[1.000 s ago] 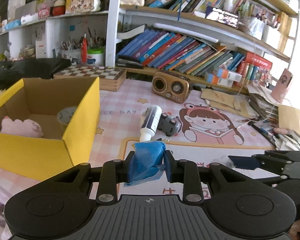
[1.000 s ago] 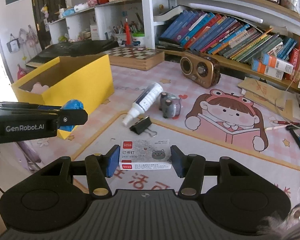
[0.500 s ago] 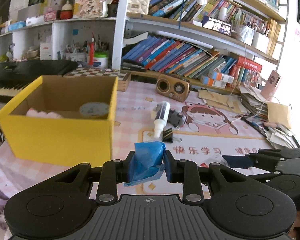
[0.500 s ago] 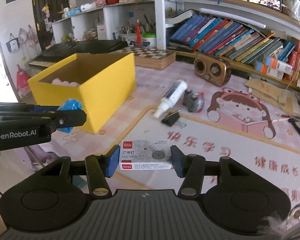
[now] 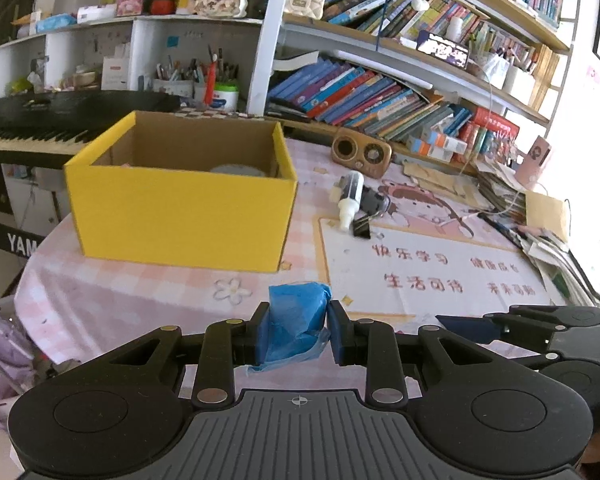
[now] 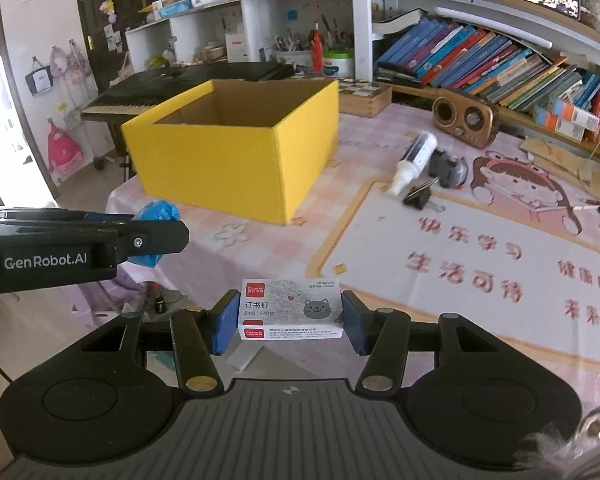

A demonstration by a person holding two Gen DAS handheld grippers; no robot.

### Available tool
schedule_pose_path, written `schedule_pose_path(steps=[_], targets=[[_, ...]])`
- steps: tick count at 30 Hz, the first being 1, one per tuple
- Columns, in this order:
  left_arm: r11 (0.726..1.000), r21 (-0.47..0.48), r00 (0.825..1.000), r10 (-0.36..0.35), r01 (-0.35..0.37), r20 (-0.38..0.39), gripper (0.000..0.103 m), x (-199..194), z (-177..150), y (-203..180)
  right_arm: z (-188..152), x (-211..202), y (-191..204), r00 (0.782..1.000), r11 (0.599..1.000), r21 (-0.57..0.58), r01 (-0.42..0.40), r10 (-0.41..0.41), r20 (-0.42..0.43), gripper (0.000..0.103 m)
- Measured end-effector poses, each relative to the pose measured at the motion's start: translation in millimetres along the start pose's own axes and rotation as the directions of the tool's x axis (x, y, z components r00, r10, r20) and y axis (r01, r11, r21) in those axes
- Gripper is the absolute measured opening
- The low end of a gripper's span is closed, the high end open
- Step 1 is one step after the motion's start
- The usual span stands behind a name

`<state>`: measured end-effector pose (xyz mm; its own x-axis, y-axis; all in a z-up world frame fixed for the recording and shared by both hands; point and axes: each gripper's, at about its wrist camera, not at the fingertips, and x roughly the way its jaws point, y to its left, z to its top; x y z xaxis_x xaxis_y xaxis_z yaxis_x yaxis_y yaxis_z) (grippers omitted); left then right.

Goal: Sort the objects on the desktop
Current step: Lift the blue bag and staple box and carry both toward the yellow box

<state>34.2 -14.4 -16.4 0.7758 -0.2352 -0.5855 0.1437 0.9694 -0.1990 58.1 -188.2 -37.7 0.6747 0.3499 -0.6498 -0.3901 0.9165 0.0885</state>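
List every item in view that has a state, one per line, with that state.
Left claw: shut on the blue wad.
Blue wad: crumpled, clamped, off the table.
Right claw: shut on the staple box.
Staple box: closed, held level, label up.
Yellow cardboard box: open-topped, upright.
White bottle: lying on its side.
Binder clip: lying on the mat.

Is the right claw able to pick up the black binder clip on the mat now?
Probably not: the right claw is shut on the white staple box, so the black binder clip needs free jaws.
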Motion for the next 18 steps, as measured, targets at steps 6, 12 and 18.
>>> schedule_pose_path(steps=[6, 12, 18], targets=[[1.000, -0.016, 1.000, 0.015, -0.015, 0.003, 0.029, -21.5, -11.7, 21.0, -10.3, -3.5, 32.3, 1.000, 1.000, -0.001, -0.014, 0.014, -0.009, 0.051], [0.999, -0.034, 0.999, 0.030, -0.030, 0.016, 0.029, -37.5, -18.6, 39.8, -13.1, -6.5, 56.6, 1.000, 1.000, -0.014, -0.028, 0.028, -0.003, 0.051], [0.998, -0.048, 0.998, 0.051, -0.049, 0.045, 0.029, -51.8, -20.0, 53.1, -9.8, -7.1, 76.5, 0.999, 0.998, -0.040, -0.041, 0.041, 0.010, 0.051]])
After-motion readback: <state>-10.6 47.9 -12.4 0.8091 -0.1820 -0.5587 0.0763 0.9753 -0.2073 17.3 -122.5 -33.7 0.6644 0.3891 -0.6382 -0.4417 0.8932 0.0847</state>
